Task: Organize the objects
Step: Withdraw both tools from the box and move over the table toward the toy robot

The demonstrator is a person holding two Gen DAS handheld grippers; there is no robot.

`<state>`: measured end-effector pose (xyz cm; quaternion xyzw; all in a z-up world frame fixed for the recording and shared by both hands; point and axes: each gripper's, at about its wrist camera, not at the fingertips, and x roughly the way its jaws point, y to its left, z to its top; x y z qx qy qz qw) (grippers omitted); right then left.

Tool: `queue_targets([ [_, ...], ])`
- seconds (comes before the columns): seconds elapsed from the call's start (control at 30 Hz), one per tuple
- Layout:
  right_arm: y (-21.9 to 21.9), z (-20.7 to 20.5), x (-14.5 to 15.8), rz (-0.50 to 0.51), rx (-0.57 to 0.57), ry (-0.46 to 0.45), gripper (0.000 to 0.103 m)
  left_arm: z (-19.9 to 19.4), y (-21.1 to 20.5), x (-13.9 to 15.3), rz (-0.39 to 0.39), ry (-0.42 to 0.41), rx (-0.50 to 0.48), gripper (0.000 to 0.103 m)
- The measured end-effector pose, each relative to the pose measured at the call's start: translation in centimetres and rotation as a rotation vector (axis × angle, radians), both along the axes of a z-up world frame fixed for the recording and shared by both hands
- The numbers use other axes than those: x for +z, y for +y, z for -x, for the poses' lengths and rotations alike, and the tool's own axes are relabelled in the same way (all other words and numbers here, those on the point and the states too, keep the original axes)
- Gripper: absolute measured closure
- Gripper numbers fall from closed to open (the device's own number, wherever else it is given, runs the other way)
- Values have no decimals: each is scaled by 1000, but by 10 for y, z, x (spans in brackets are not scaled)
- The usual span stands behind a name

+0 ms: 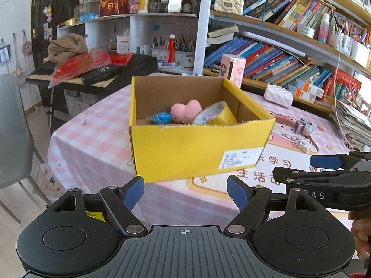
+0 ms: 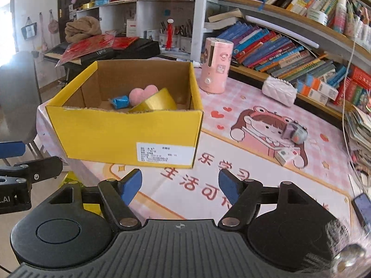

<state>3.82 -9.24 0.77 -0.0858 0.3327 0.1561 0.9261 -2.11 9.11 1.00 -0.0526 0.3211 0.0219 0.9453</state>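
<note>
A yellow cardboard box (image 1: 185, 148) stands open on the pink checked table (image 1: 92, 139); it also shows in the right wrist view (image 2: 125, 134). Inside lie a pink plush heart (image 1: 185, 112), a blue wrapped item (image 1: 160, 117) and a yellow tape roll (image 1: 215, 115). My left gripper (image 1: 185, 192) is open and empty, just in front of the box. My right gripper (image 2: 179, 185) is open and empty, in front of the box's right corner. On the table to the right lie a small grey-purple gadget (image 2: 295, 131) and a small white box (image 2: 286, 155).
A pink cylinder appliance (image 2: 216, 66) stands behind the box. A white quilted purse (image 2: 278, 90) sits by the bookshelf (image 2: 289, 53). A keyboard with red packets (image 1: 92, 69) is at the back left. A grey chair (image 1: 11, 139) stands at the left. A phone (image 2: 363, 208) lies at the right edge.
</note>
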Motion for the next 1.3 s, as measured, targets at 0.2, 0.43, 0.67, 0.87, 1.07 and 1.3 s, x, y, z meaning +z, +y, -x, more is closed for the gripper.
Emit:
queue_targets([
  [0.2, -5, 16, -4, -12, -28, 11, 32, 11, -6, -2, -13, 19, -23, 20],
  [0.43, -6, 36, -8, 1, -37, 8, 27, 21, -16, -5, -27, 37, -55, 18],
  [0.67, -22, 49, -11, 0, -93, 15, 25, 28, -29, -7, -34, 43, -107, 18],
  [0.87, -37, 62, -12, -2, -149, 13, 24, 28, -46, -7, -39, 37, -173, 17],
  [1.07, -55, 69, -12, -6, -212, 14, 24, 24, -62, -7, -45, 30, -233, 17],
  [1.3, -75, 71, -12, -2, -283, 14, 24, 13, -83, -8, -43, 26, -302, 17],
])
